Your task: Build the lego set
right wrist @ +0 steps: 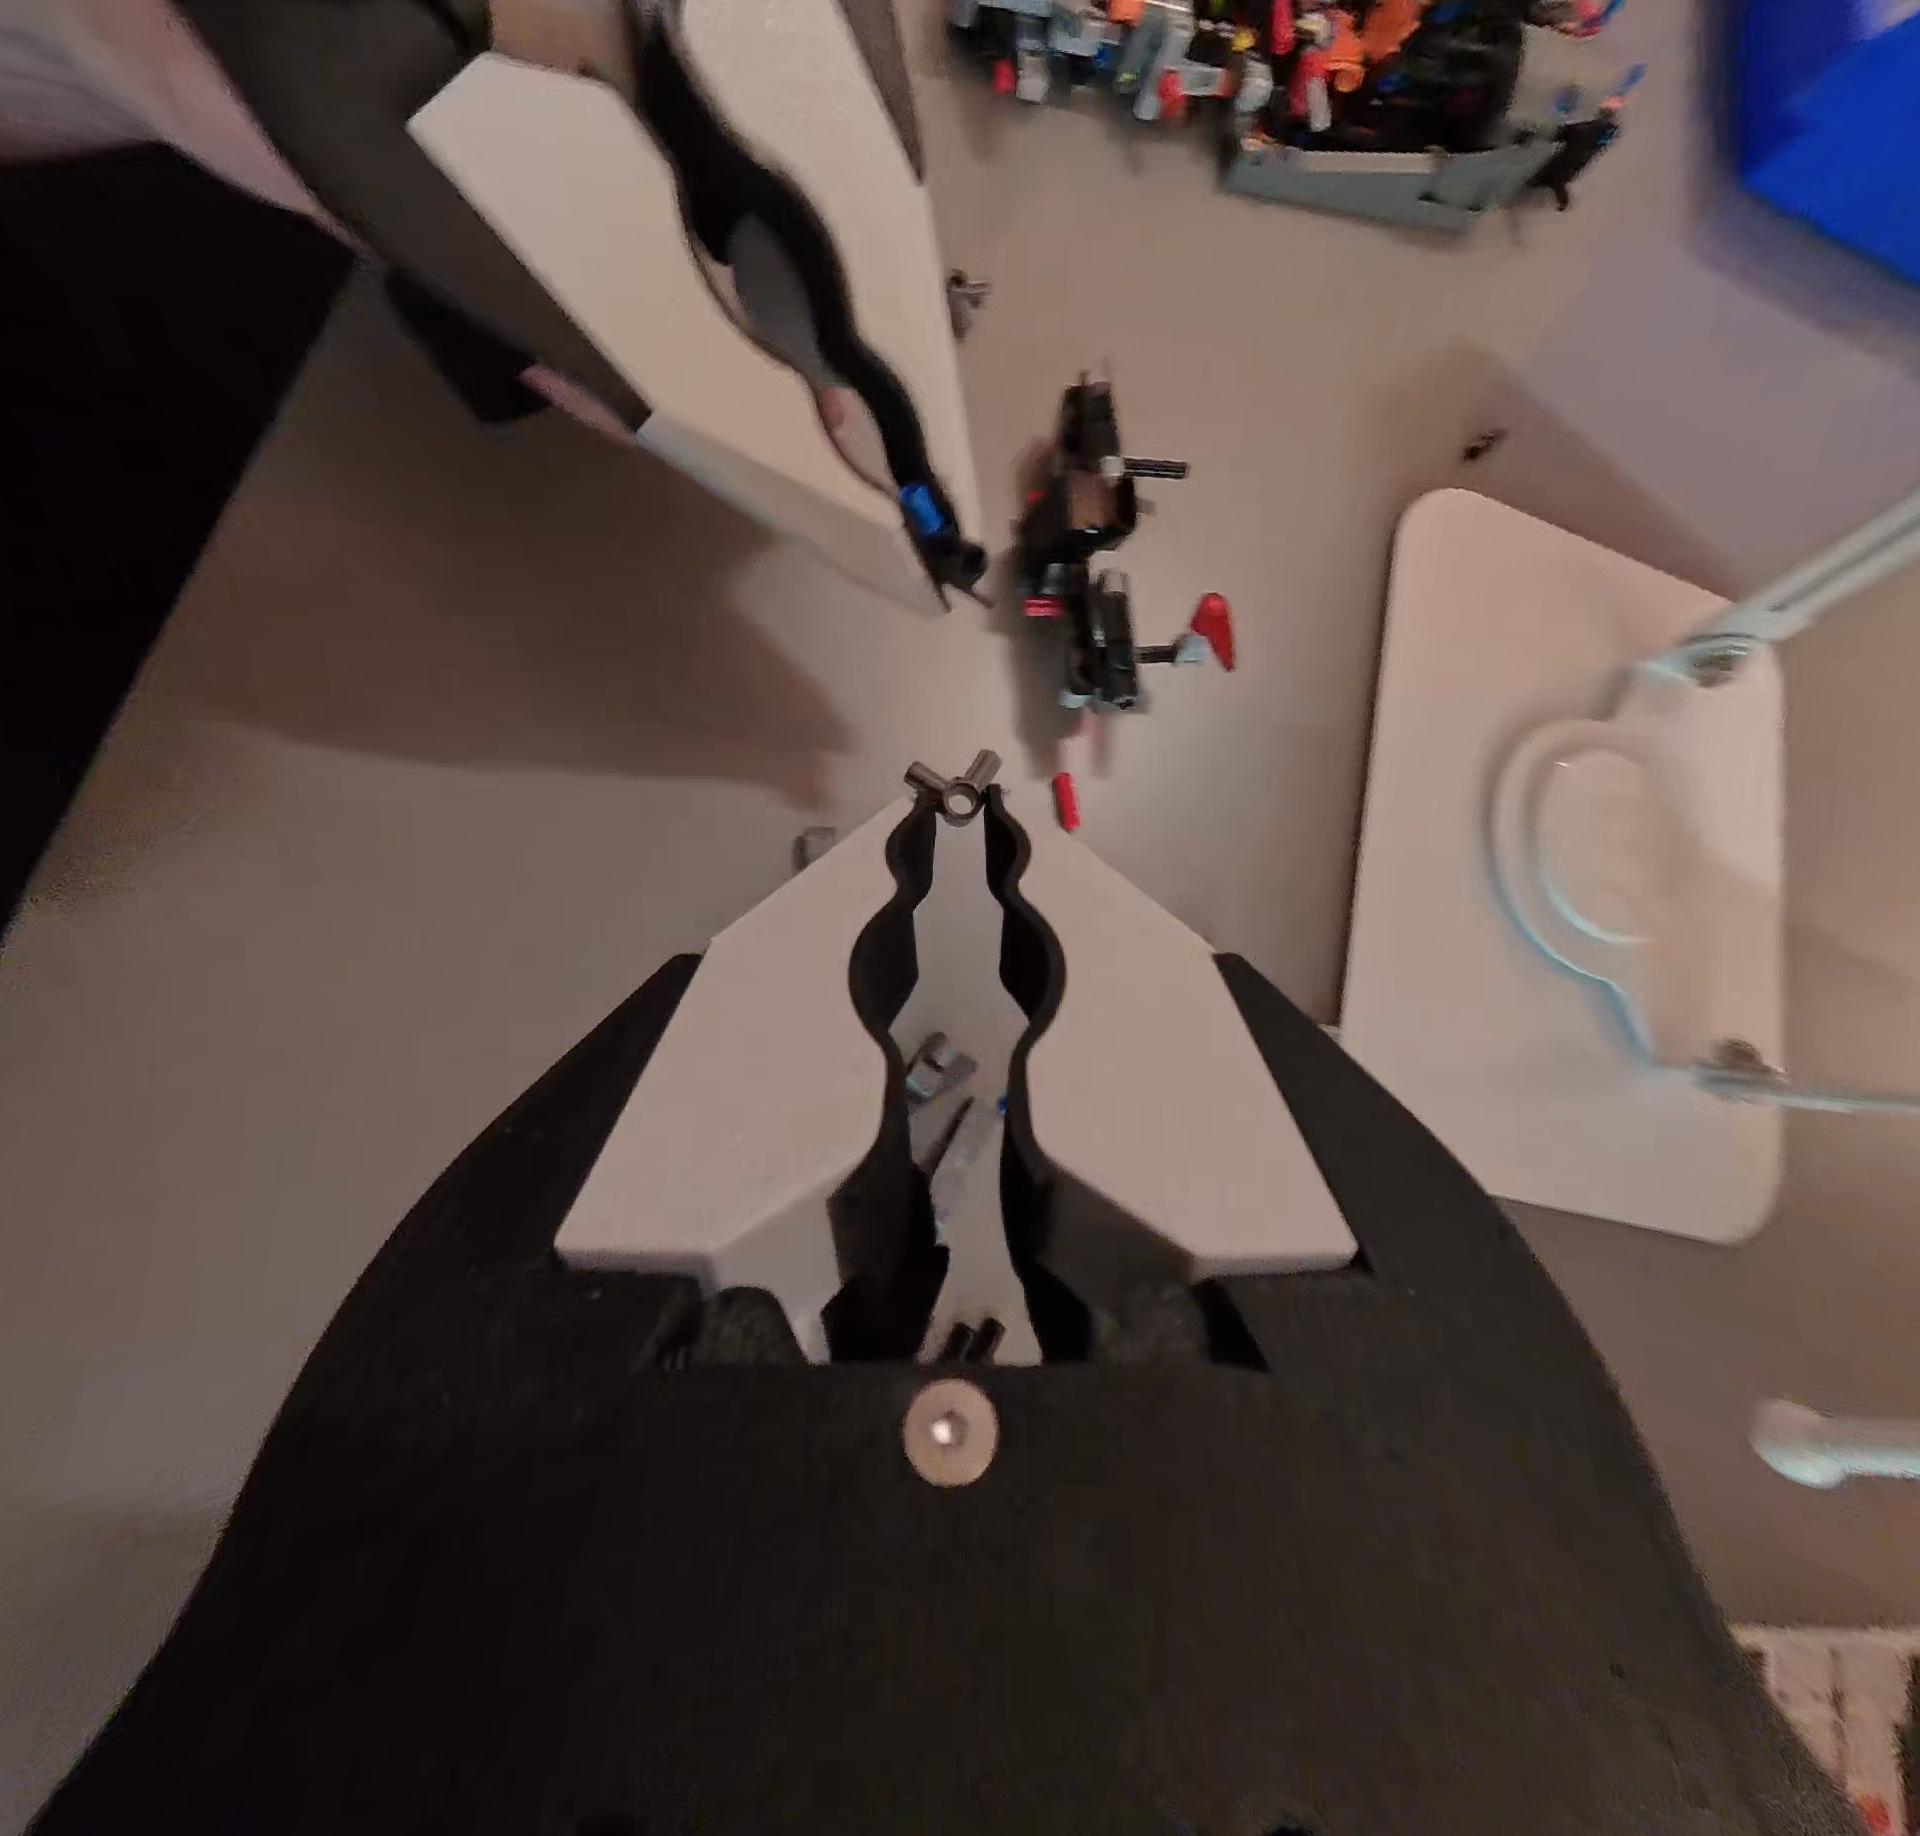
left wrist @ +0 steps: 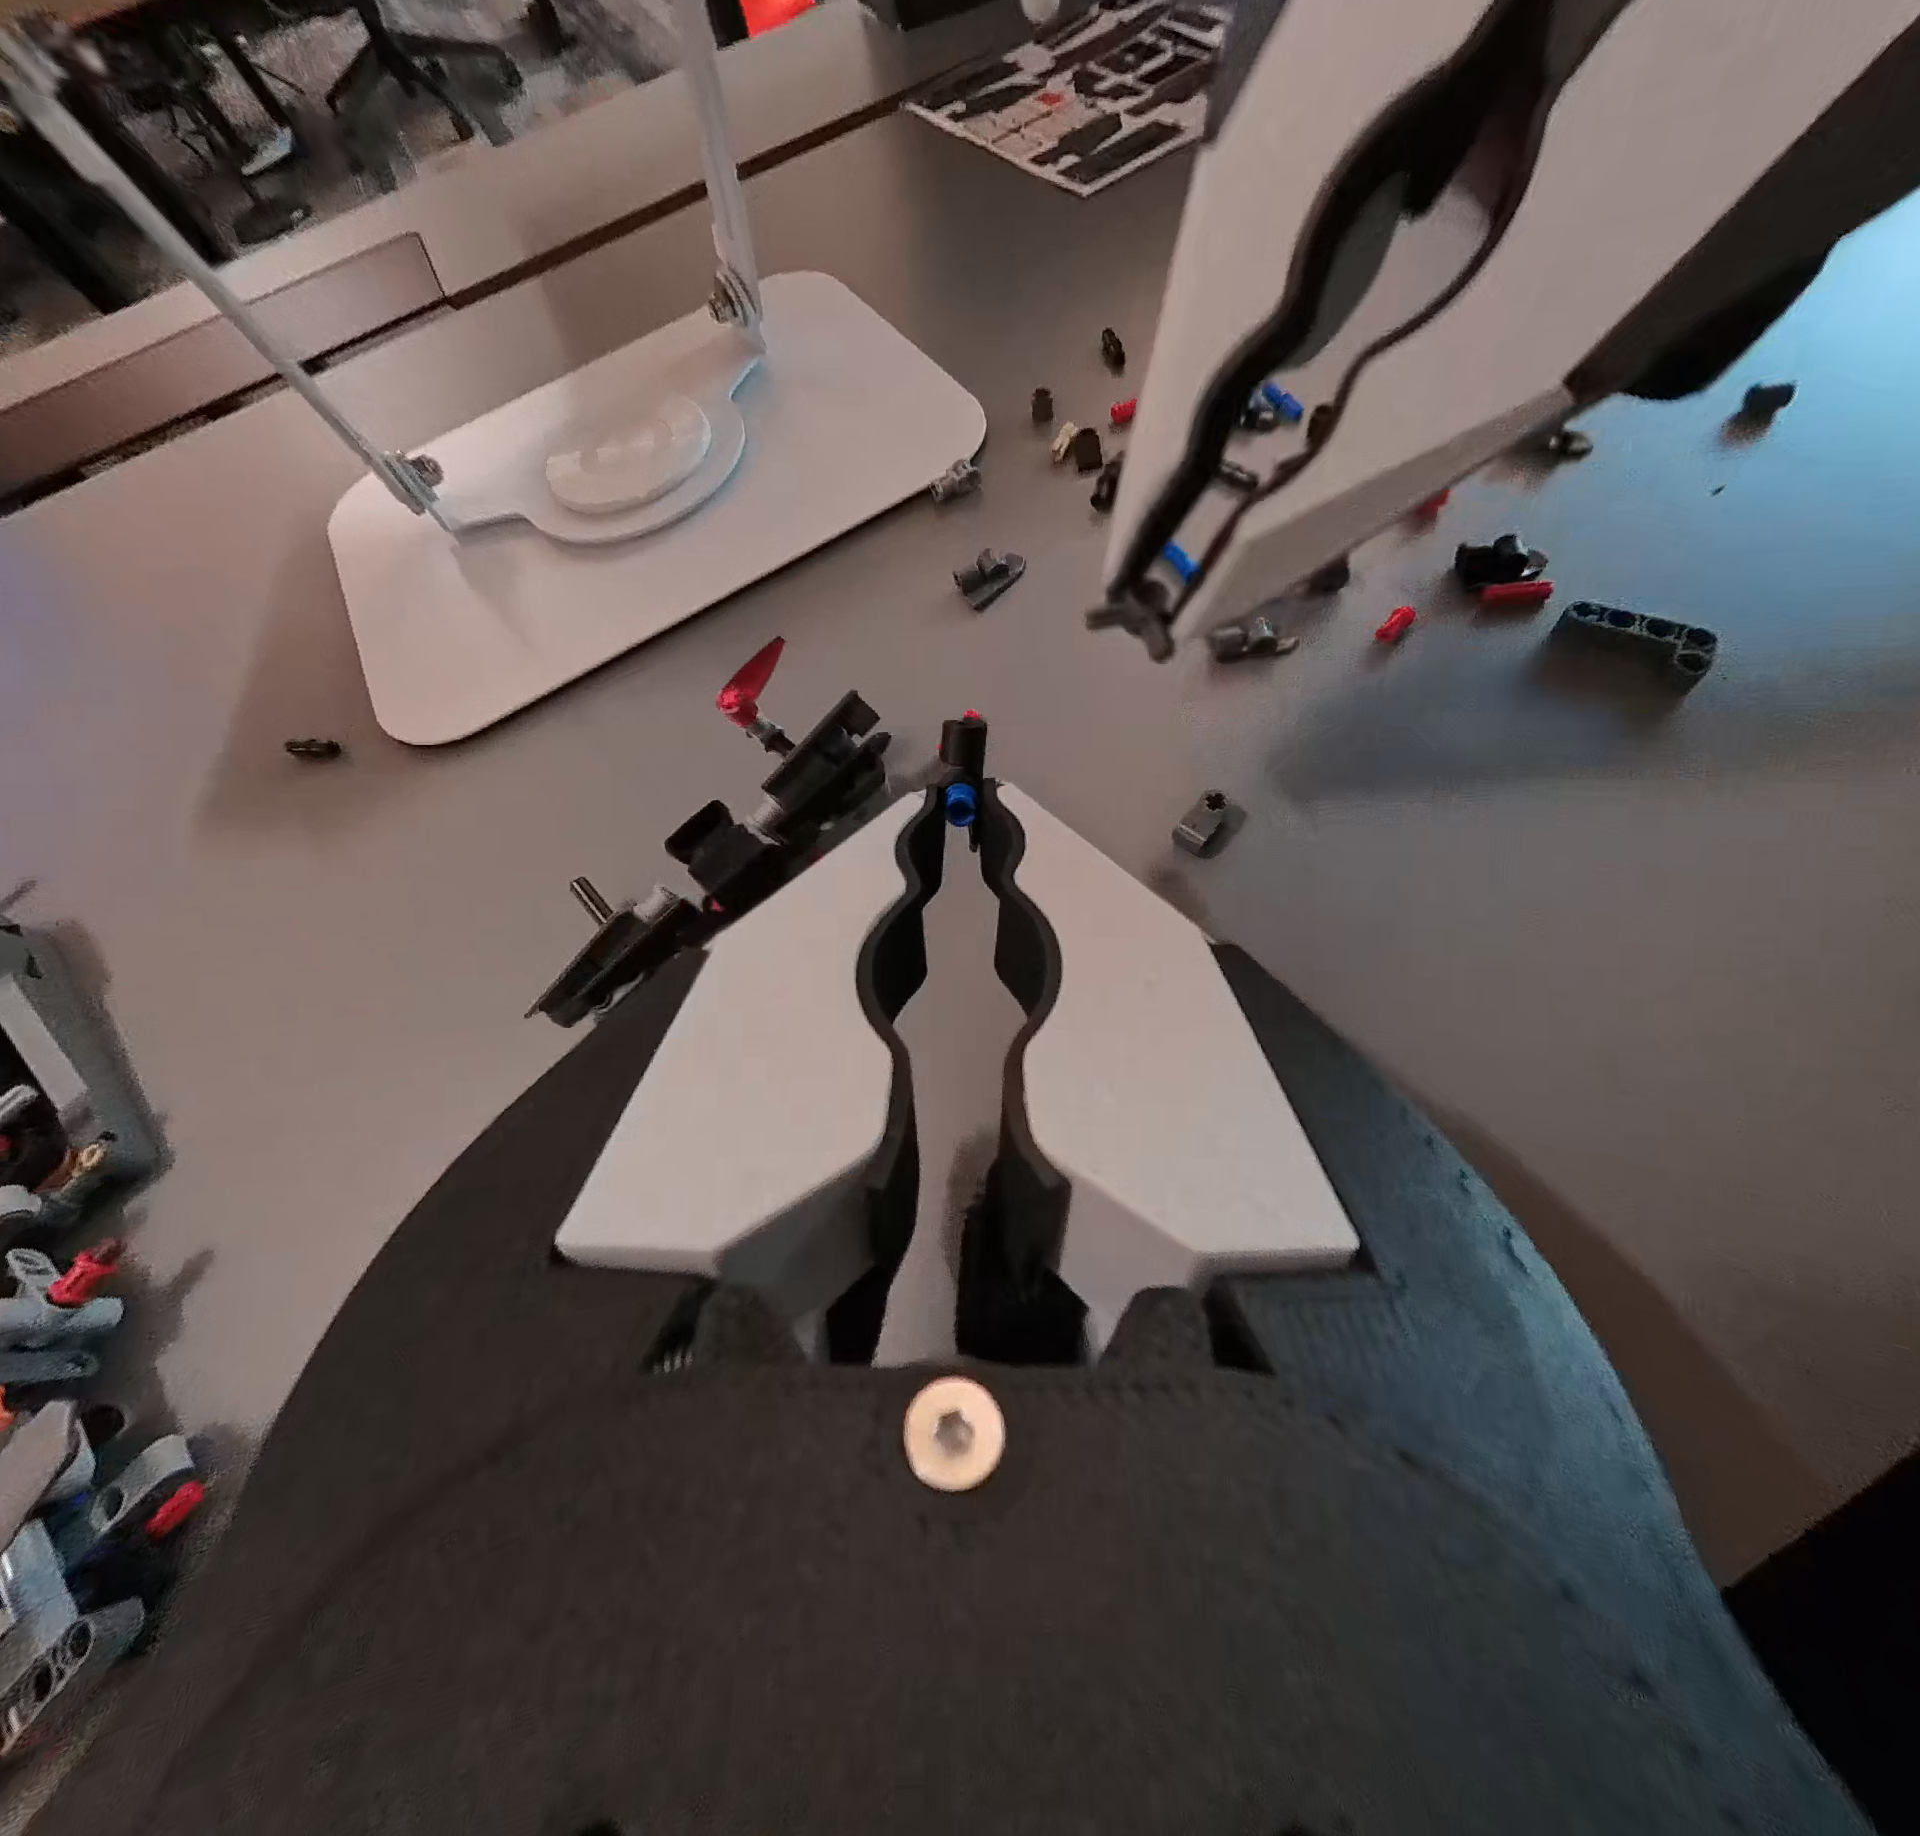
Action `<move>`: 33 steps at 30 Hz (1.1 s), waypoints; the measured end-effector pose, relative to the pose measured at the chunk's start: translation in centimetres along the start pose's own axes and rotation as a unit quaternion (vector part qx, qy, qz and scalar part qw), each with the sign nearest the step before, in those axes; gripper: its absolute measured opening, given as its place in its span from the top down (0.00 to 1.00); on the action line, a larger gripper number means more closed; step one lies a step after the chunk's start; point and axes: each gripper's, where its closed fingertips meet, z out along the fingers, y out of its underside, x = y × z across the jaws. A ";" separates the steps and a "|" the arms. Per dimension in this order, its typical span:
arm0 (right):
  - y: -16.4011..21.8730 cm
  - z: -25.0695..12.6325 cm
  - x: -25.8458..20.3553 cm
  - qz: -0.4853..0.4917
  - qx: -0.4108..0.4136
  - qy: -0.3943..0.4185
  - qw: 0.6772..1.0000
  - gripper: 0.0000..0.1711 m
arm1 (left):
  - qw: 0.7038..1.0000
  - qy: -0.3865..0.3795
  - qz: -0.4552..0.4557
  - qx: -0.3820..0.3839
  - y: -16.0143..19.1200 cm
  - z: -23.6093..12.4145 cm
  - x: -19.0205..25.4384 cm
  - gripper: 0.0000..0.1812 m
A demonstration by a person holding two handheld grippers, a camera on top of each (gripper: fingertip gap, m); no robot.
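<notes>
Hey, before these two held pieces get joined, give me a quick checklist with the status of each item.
1. Left tool gripping its piece: ok, tips shut on a small black connector with a blue pin.
2. Right tool gripping its piece: ok, tips shut on a small grey three-way connector.
3. Both pieces lifted off the table: cannot tell.
4. Space between the two tools: ok, they are apart.
5. Black assembly with the red tip out of the way: not ok, it lies right beside the left tool's tips.
6. Holes and pins lined up: cannot tell, the pieces are too small and blurred.
</notes>
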 end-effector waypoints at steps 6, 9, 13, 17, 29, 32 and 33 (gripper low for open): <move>-0.5 0.7 1.7 -0.005 -0.007 0.070 0.997 0.96 | 0.999 0.008 0.007 -0.044 0.4 1.4 0.9 0.98; -0.6 1.1 2.0 -0.010 -0.013 0.090 0.996 0.96 | 0.997 -0.026 0.033 -0.058 0.6 1.7 0.5 0.98; -1.0 1.4 2.2 -0.006 -0.004 0.114 0.993 0.96 | 0.995 -0.056 0.055 -0.062 0.5 2.2 0.3 0.98; -1.0 1.6 2.4 -0.020 -0.004 0.142 0.990 0.96 | 0.994 -0.068 0.064 -0.057 0.2 2.6 0.4 0.98; -0.7 1.7 2.9 -0.044 -0.015 0.185 0.982 0.96 | 0.994 -0.077 0.050 -0.052 0.1 3.0 0.0 0.97; -0.6 1.7 3.0 -0.041 -0.016 0.188 0.981 0.96 | 0.995 -0.073 0.050 -0.054 0.1 3.2 0.2 0.98; -0.5 1.7 3.0 -0.045 -0.019 0.192 0.980 0.96 | 0.995 -0.073 0.049 -0.053 0.2 3.2 0.2 0.98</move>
